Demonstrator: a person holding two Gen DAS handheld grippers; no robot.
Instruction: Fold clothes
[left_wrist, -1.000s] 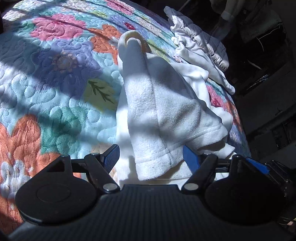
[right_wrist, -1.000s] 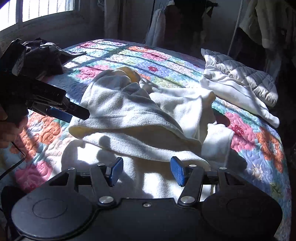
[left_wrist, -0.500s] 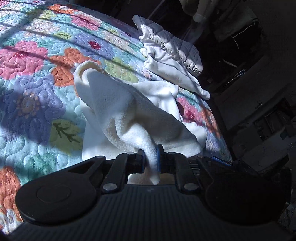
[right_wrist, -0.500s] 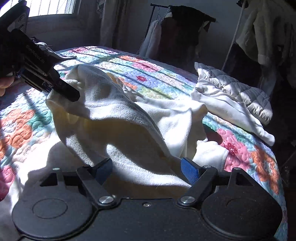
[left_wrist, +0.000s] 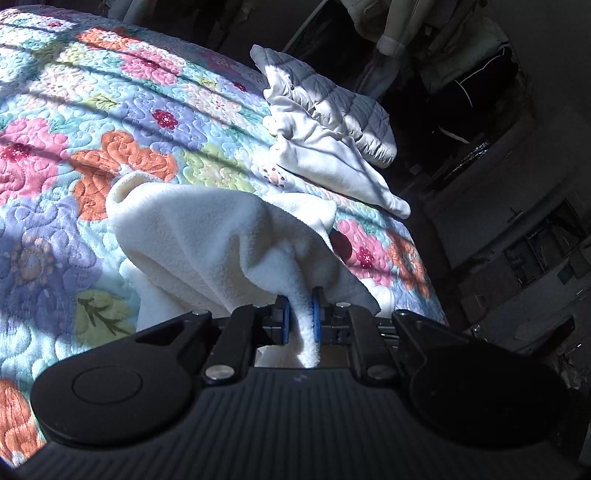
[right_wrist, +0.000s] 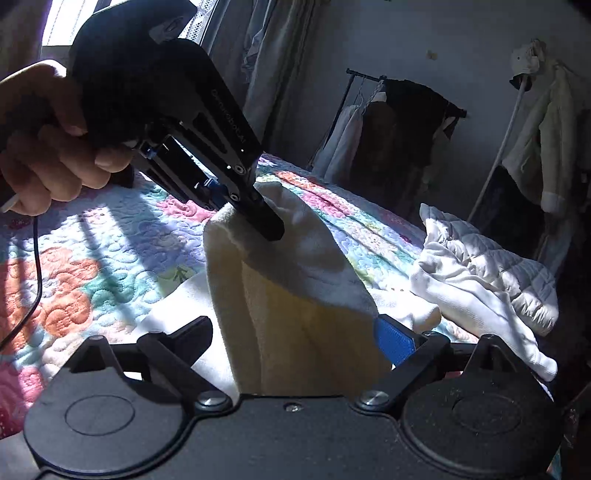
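While sunlight stripes the bed, the count reads so:
Garments on the bed: three, namely one cream fleece garment (left_wrist: 207, 236), one white top (left_wrist: 332, 162) and one grey quilted jacket (left_wrist: 347, 107).
Fleece garment: lifted into a peak above the flowered quilt (left_wrist: 74, 122), its lower part lying on the quilt.
White top and jacket: heaped together near the far edge, well apart from the fleece.
Left gripper (left_wrist: 300, 320): one, pinched tight on a fold of the fleece.
Right gripper (right_wrist: 295, 339): one, jaws opening wide, fleece hanging between them, pads not pressing.
Hand (right_wrist: 48, 144): one, holding the left gripper.
Clothes rack (right_wrist: 402, 110): one, garments hanging on it.
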